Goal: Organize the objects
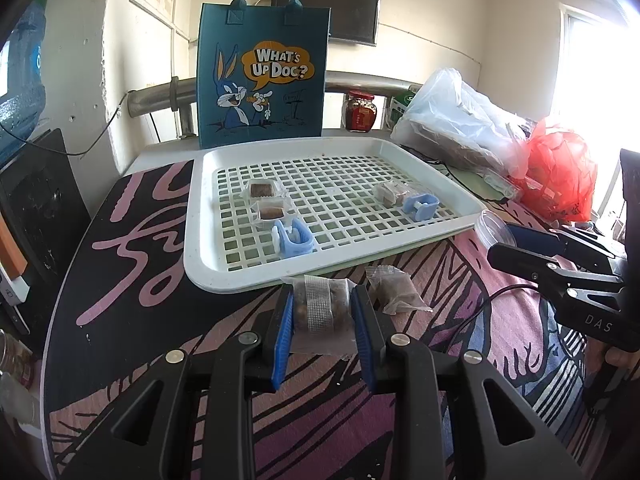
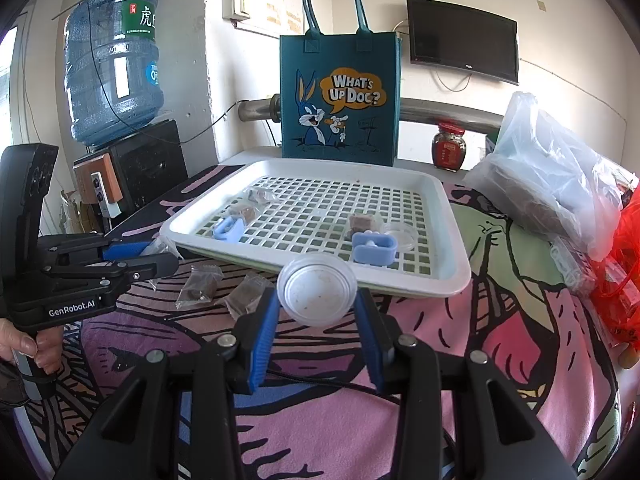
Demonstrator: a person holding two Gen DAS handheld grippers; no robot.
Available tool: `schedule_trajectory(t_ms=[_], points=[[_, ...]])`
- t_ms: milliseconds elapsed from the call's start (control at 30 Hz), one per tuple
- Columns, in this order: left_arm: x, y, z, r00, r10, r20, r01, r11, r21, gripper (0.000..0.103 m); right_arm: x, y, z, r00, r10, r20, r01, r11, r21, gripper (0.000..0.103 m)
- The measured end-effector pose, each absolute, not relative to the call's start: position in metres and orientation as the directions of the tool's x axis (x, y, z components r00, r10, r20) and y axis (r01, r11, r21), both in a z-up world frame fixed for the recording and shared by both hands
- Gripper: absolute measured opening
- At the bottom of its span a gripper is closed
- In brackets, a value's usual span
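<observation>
**Both tongs loaded, tray dead ahead**

The left tongs [image 1: 322, 312] are clamped on a wrapped snack packet [image 1: 319, 309], pads pressing its 2 sides, and it sits just short of the white tray [image 1: 200, 208]. The packet's long axis runs away from the camera, toward the tray's near rim. The right tongs [image 2: 317, 309] grip a clear round lid [image 2: 316, 289] by its edges, flat face to the camera, also just before the tray. 2 more packets [image 2: 200, 286] lie on the cloth between the hands, nearer the left one. On the tray: 2 blue clips [image 1: 291, 237], 3 wrapped snacks. Next, I reckon, a short carry forward over the rim.
</observation>
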State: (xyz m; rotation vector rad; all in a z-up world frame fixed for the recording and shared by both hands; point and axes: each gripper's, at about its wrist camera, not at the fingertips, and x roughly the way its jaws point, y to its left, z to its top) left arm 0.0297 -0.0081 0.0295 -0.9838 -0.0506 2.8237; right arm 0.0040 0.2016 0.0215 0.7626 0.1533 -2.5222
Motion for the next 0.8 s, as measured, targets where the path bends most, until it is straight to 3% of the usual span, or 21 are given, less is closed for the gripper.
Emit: schedule_trajectory(t_ms=[800], points=[[0.0293,-0.0073,0.0291,-0.772,0.161,-0.615,-0.137,-0.987,-0.087,0.027,0.0029,0.202,0.0206,-0.718,-0.43,-0.548,0.493,-0.869,0.036,0.038]])
